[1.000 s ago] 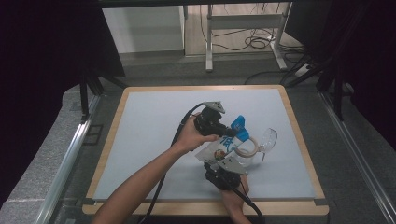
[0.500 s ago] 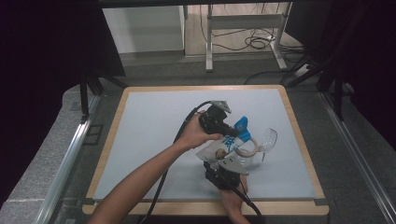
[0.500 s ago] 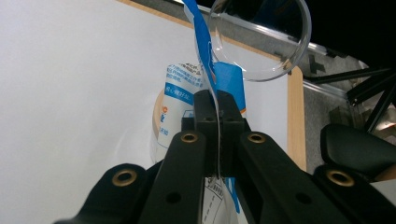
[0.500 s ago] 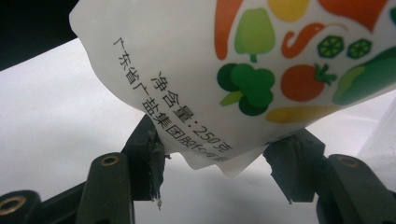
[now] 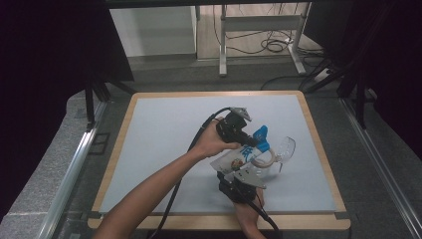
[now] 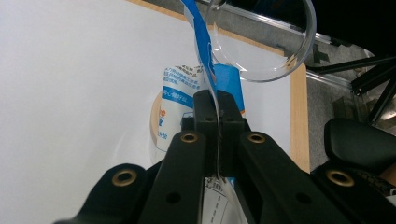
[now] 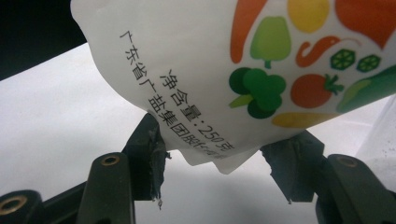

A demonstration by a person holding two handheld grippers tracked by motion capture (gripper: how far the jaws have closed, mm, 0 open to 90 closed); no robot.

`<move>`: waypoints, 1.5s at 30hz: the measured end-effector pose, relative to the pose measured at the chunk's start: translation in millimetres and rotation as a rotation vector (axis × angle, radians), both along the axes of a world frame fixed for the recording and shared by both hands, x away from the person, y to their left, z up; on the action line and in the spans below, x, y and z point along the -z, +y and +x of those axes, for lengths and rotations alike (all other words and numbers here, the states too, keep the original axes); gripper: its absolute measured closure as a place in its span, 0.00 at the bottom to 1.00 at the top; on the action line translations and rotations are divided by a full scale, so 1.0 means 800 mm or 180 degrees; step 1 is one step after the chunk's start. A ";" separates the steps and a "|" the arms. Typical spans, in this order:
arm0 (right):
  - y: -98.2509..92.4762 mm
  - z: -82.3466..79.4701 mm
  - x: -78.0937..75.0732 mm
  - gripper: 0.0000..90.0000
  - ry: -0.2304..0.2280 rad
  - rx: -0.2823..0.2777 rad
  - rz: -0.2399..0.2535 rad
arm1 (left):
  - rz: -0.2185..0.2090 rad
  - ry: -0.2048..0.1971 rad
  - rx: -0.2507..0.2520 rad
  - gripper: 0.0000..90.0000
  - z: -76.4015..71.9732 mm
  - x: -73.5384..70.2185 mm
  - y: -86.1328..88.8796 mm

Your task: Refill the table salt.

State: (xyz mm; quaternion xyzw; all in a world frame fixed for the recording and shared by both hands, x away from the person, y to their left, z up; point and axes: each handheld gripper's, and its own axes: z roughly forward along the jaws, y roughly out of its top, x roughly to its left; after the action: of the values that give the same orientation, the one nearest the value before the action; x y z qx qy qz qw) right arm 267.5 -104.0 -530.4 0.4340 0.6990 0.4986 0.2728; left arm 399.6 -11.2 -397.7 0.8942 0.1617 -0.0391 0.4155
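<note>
At lower centre of the high view, 2 hand-held grippers are working a white printed pouch [image 5: 238,160] above the pale table [image 5: 164,134], beside a clear glass dish [image 5: 284,148] to its right. The left hand-held gripper [image 6: 218,108] is pinching the pouch's thin blue-and-clear top edge with its jaws together, while the right hand-held gripper [image 7: 215,156] is clamping the pouch's lower body from both sides. The step probably goes best by keeping the lower grip steady and the pouch's mouth aimed over the dish.
</note>
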 end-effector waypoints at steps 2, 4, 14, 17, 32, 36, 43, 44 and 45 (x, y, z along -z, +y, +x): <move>0.000 0.000 -0.001 0.48 -0.0008 -0.0001 0.0005 | 0.0003 0.0016 0.0005 1.00 0.001 0.000 -0.001; 0.000 0.000 -0.001 0.48 -0.0013 0.0004 0.0014 | 0.0004 0.0023 0.0007 1.00 0.001 0.000 -0.002; 0.004 -0.001 -0.004 0.49 -0.0026 0.0041 -0.0005 | 0.0027 0.0048 0.0051 1.00 0.004 0.000 -0.005; 0.007 0.001 -0.006 0.49 -0.0021 0.0066 0.0007 | 0.0048 0.0052 0.0078 1.00 0.005 0.000 -0.006; 0.017 0.002 -0.011 0.49 -0.0017 0.0207 0.0053 | 0.0133 0.0063 0.0210 1.00 0.007 -0.005 -0.013; 0.016 -0.001 -0.011 0.49 -0.0033 0.0189 0.0031 | 0.0132 0.0043 0.0227 1.00 0.005 -0.007 -0.011; 0.019 -0.006 -0.016 0.48 -0.0052 0.0230 0.0059 | 0.0114 0.0049 0.0264 1.00 0.003 -0.012 -0.009; 0.020 -0.007 -0.016 0.48 -0.0058 0.0236 0.0058 | 0.0114 0.0049 0.0275 1.00 0.003 -0.013 -0.009; 0.021 -0.007 -0.017 0.49 -0.0058 0.0252 0.0063 | 0.0117 0.0052 0.0272 1.00 0.004 -0.013 -0.009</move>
State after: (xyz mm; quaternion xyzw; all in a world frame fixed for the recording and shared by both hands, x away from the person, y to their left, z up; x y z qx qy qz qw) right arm 261.9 -87.5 -516.9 0.4595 0.6738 0.4983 0.2943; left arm 402.7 -18.0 -387.3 0.9074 0.1274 -0.0611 0.3957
